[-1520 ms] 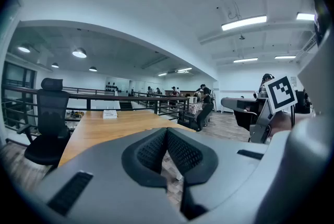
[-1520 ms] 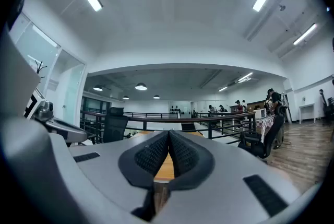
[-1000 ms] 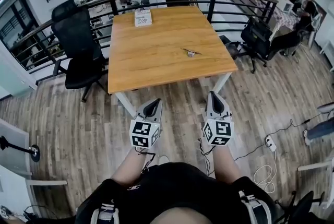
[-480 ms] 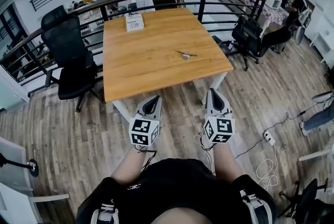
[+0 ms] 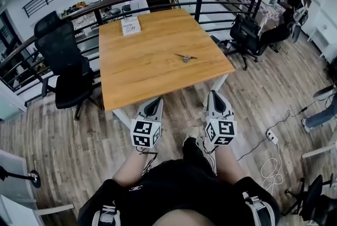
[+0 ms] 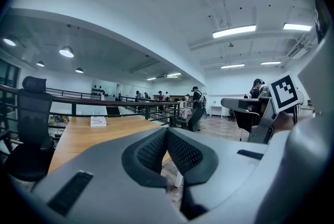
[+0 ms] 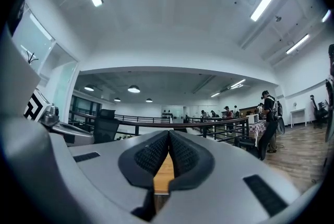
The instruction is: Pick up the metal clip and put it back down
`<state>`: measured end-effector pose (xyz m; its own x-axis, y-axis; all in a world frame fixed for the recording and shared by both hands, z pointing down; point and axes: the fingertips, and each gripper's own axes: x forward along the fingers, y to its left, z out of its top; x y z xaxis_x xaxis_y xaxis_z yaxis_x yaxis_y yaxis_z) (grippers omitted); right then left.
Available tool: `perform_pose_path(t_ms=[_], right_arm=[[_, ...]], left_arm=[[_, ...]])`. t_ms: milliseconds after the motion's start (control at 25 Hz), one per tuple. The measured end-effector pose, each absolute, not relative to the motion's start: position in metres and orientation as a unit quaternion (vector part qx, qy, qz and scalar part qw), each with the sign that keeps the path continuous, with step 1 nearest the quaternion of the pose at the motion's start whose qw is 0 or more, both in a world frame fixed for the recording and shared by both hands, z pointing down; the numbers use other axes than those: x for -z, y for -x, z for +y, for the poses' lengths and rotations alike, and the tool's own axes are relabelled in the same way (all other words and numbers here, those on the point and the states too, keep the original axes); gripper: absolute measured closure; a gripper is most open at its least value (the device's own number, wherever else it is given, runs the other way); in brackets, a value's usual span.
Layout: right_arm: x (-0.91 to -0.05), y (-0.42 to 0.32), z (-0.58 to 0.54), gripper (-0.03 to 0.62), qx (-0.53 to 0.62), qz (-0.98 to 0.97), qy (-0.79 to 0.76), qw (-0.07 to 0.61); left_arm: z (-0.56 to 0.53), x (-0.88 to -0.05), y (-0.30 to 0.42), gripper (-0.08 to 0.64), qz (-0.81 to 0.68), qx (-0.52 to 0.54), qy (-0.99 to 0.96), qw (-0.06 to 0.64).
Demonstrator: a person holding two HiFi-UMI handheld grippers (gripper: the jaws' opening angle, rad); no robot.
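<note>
Head view: metal clip [image 5: 185, 57] flat on the wooden table [image 5: 142, 75], right of centre, towards the right edge. Well apart from both claws, far ahead, beyond the near table edge. Between the two in line: right of the left gripper [image 5: 154, 106], left of the right gripper [image 5: 215, 97], nearer the right one. Long axis roughly left to right, thin arm stretching left. Small, dark, slim; finer detail too small to tell. Both pairs of jaws pressed together, holding nothing. Likely need parting before any grasp.
</note>
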<state>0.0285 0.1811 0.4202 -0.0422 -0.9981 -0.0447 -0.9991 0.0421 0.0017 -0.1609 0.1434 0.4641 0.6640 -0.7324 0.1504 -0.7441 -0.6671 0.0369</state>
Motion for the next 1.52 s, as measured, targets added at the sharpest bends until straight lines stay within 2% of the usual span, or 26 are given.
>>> perform_pose_path(t_ms=[480,1200,1520], right_arm=[[-0.444,-0.055,0.045,0.577,0.020,0.738,0.674,0.036],[-0.460,-0.188,-0.239,0.577,0.053,0.774,0.630,0.037],[-0.456,-0.220,-0.342,0.577,0.058,0.789,0.611,0.024]], left_arm=[[0.024,-0.481,0.139,0.546,-0.427,-0.076,-0.899,0.052],[-0.233,-0.481,-0.008,0.546,-0.452,-0.123,-0.883,0.036],[-0.340,-0.470,-0.037,0.546,-0.473,-0.126,-0.871,0.041]])
